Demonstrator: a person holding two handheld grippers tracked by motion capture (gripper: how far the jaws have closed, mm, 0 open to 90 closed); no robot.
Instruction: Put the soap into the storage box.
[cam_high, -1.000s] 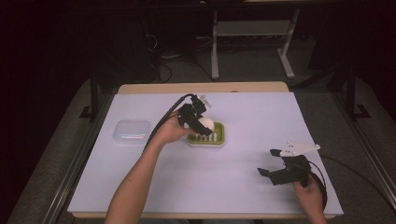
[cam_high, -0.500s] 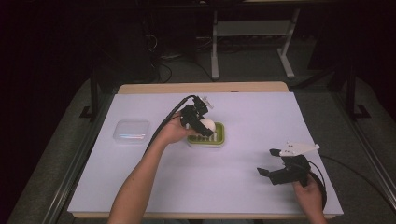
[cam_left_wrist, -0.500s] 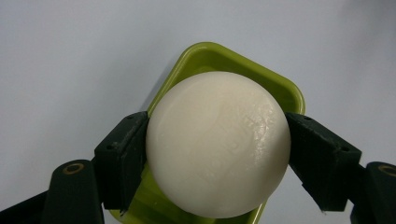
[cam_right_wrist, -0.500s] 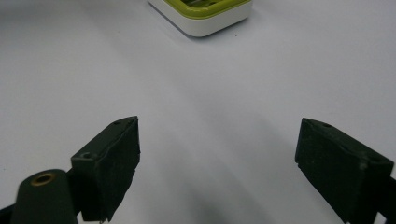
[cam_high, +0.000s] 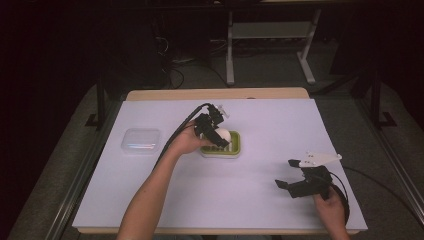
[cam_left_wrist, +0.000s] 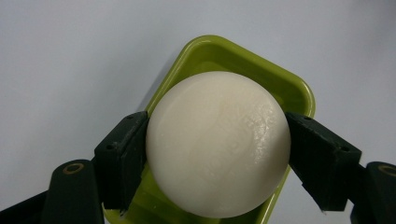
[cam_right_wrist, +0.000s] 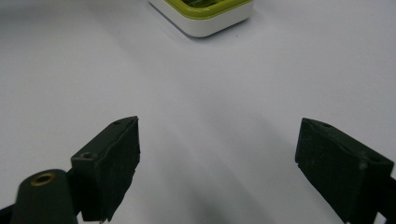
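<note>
Dim surroundings, soft overhead light

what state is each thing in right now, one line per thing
left gripper: shut on the soap, above the dish
soap: white, round, clamped between the jaws
soap dish: green, open, on the table
clear lid: lying apart, left of the dish
right gripper: open, holding nothing, over bare table

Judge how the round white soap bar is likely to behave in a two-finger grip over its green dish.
The soap bar looks stiff and smooth, held only at its curved edges by the left gripper, so it may slip. Freed, it should land in the green dish.
</note>
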